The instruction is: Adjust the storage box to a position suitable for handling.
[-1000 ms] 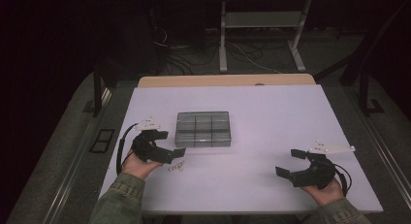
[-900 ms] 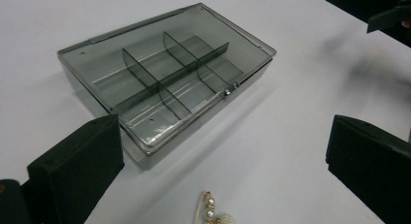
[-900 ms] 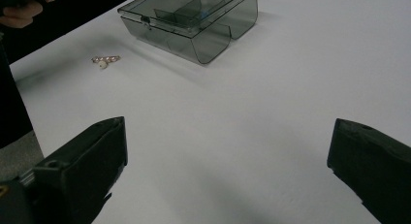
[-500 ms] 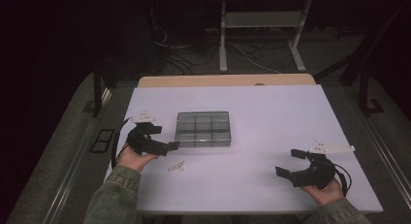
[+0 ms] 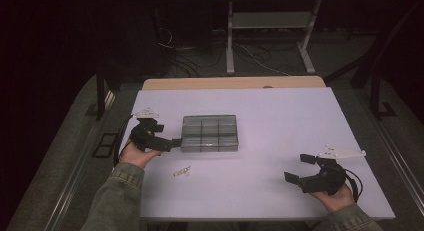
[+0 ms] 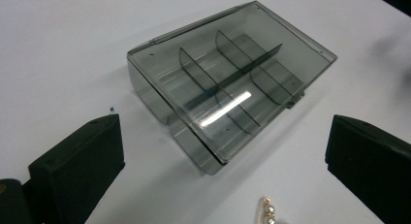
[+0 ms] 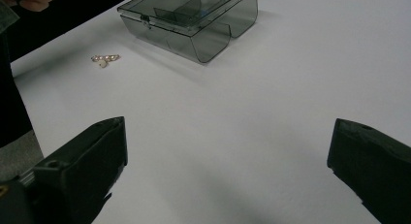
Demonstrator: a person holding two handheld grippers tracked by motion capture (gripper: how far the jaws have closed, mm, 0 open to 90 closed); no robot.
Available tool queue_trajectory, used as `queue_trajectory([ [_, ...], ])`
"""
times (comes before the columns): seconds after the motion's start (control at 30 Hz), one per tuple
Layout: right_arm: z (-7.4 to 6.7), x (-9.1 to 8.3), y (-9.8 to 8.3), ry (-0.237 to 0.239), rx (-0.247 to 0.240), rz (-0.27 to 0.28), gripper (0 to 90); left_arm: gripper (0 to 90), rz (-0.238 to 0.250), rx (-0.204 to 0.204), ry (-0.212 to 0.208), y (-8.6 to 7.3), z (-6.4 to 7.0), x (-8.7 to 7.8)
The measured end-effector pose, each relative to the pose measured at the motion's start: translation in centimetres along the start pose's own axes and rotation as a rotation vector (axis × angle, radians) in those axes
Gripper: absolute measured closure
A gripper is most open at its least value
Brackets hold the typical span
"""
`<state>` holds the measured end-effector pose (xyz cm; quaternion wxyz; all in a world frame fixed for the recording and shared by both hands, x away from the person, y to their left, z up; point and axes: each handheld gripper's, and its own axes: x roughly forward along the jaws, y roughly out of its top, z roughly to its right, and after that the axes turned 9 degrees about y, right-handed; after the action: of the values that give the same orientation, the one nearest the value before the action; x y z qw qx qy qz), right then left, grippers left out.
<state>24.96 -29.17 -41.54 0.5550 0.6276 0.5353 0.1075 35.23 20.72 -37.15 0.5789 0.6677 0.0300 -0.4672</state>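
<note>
A smoky clear plastic compartment box [image 5: 209, 133] sits left of the table's middle, its lid down and its dividers showing through [image 6: 228, 93]. My left gripper [image 5: 167, 135] is at the box's left end, open, with one jaw close to the box's near-left corner. In the left gripper view its jaws [image 6: 225, 136] stand wide apart with nothing held. A small cluster of pearly beads [image 5: 182, 171] lies on the table just in front of the box [image 6: 267, 212]. My right gripper [image 5: 299, 168] rests open near the front right, far from the box [image 7: 189, 20] and the beads [image 7: 104, 59].
The white table top [image 5: 280, 121] ends in a wooden strip [image 5: 235, 83] at the back. Beyond it the dark floor holds a metal stand [image 5: 270, 36] and loose cables [image 5: 250, 56]. A denim sleeve [image 5: 115, 201] comes in at the bottom left.
My left gripper has moved forward and right, from beside the beads up to the box's left end. The right gripper, box and beads have stayed put.
</note>
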Motion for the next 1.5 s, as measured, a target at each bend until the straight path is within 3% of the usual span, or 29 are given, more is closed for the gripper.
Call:
queue_trajectory([
  [0.57,0.0,0.0,-0.1,0.003,0.002,0.000,0.4,0.0,-0.029,-0.033,0.034,1.9,-2.1,1.2],
  [0.77,0.0,0.0,-0.1,0.004,0.002,0.000,0.4,0.5,-0.016,-0.054,0.048,2.4,-2.8,1.6],
  [0.9,0.1,-0.1,-0.1,0.005,0.004,0.000,0.4,4.8,-0.005,-0.066,0.067,2.3,-3.5,1.9],
  [1.23,0.1,-0.1,-0.1,0.004,0.010,0.002,0.4,16.6,0.007,-0.157,0.096,1.9,-5.2,2.9],
  [1.4,0.1,-0.1,-0.1,0.004,0.009,0.002,0.4,26.3,0.000,-0.188,0.106,1.7,-5.7,3.6],
  [1.5,0.1,-0.1,-0.1,0.003,0.008,0.002,0.4,36.6,0.000,-0.189,0.117,1.7,-5.8,3.8],
])
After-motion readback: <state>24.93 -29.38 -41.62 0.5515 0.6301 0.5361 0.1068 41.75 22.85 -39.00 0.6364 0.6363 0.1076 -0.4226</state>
